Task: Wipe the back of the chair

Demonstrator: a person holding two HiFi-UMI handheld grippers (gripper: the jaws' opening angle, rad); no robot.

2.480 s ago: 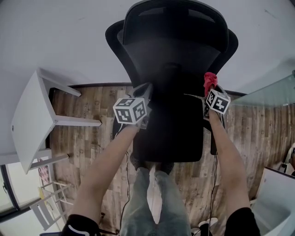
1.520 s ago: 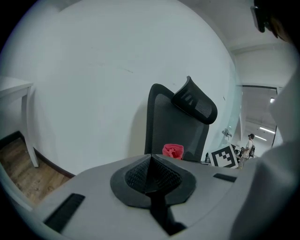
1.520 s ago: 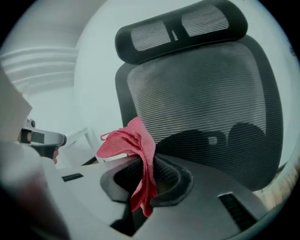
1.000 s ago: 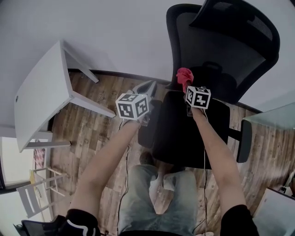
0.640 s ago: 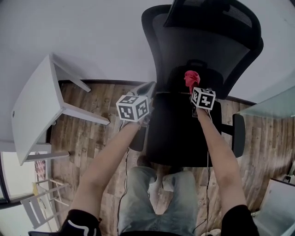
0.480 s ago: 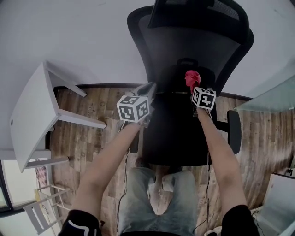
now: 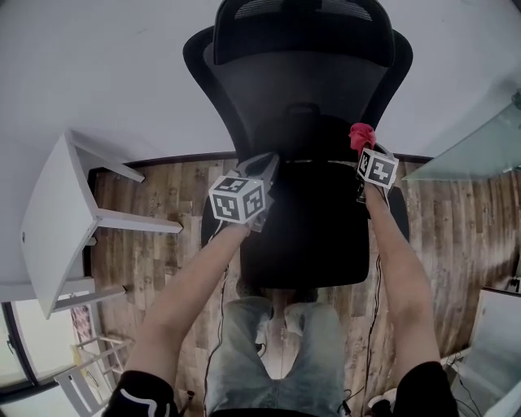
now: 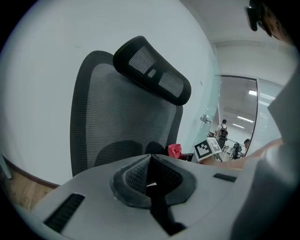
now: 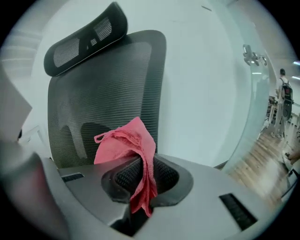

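Observation:
A black mesh office chair with a headrest stands against the white wall, its seat toward me. My right gripper is shut on a red cloth and hovers at the right side of the backrest, the red cloth bunched above the jaws. My left gripper is shut with nothing in it, near the backrest's lower left. In the left gripper view the chair back fills the middle, with the red cloth and the right gripper's marker cube beyond.
A white table stands at the left on the wooden floor. A glass partition runs along the right. The chair's armrest sticks out under my right forearm. People stand far off behind the glass.
The view has swung so the chair is centred in front of me again. My right gripper with the red cloth has moved from the middle of the backrest out to its right side.

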